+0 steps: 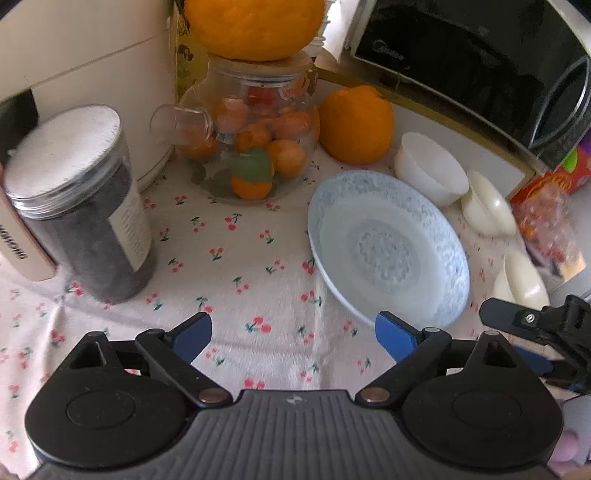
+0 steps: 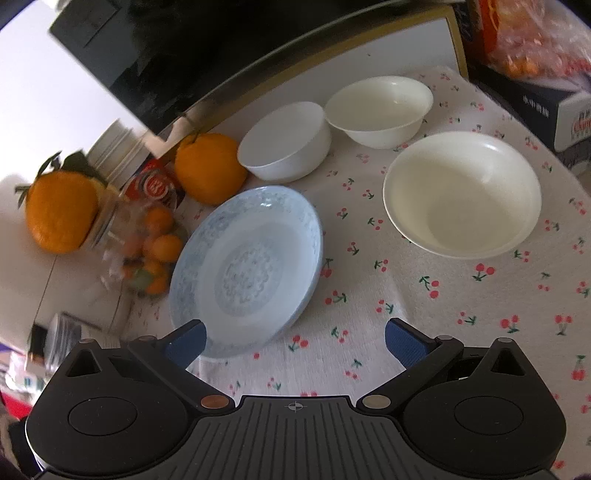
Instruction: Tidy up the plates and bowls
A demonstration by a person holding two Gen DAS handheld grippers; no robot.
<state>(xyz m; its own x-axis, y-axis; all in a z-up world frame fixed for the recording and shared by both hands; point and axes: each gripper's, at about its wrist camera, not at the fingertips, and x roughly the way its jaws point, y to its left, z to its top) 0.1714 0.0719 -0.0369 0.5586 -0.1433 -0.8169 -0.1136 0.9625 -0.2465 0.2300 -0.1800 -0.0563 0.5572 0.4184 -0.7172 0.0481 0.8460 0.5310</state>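
Observation:
A pale blue patterned plate (image 1: 388, 243) (image 2: 247, 266) lies on the cherry-print tablecloth. Behind it stand a white bowl (image 1: 430, 168) (image 2: 286, 142) and a cream bowl (image 1: 487, 205) (image 2: 380, 107). A larger cream bowl (image 2: 461, 194) (image 1: 521, 280) sits to the right. My left gripper (image 1: 293, 334) is open and empty, its right finger just short of the plate's near rim. My right gripper (image 2: 295, 339) is open and empty, its left finger at the plate's near edge. The right gripper also shows at the left wrist view's right edge (image 1: 535, 325).
A glass teapot of small oranges (image 1: 251, 136) (image 2: 144, 251) carries a big orange (image 1: 255, 26). Another orange (image 1: 356, 123) (image 2: 208, 168), a dark jar (image 1: 81, 206), a cream appliance (image 1: 88, 66), a microwave (image 1: 480, 62) and snack packets (image 1: 546, 214) crowd the back.

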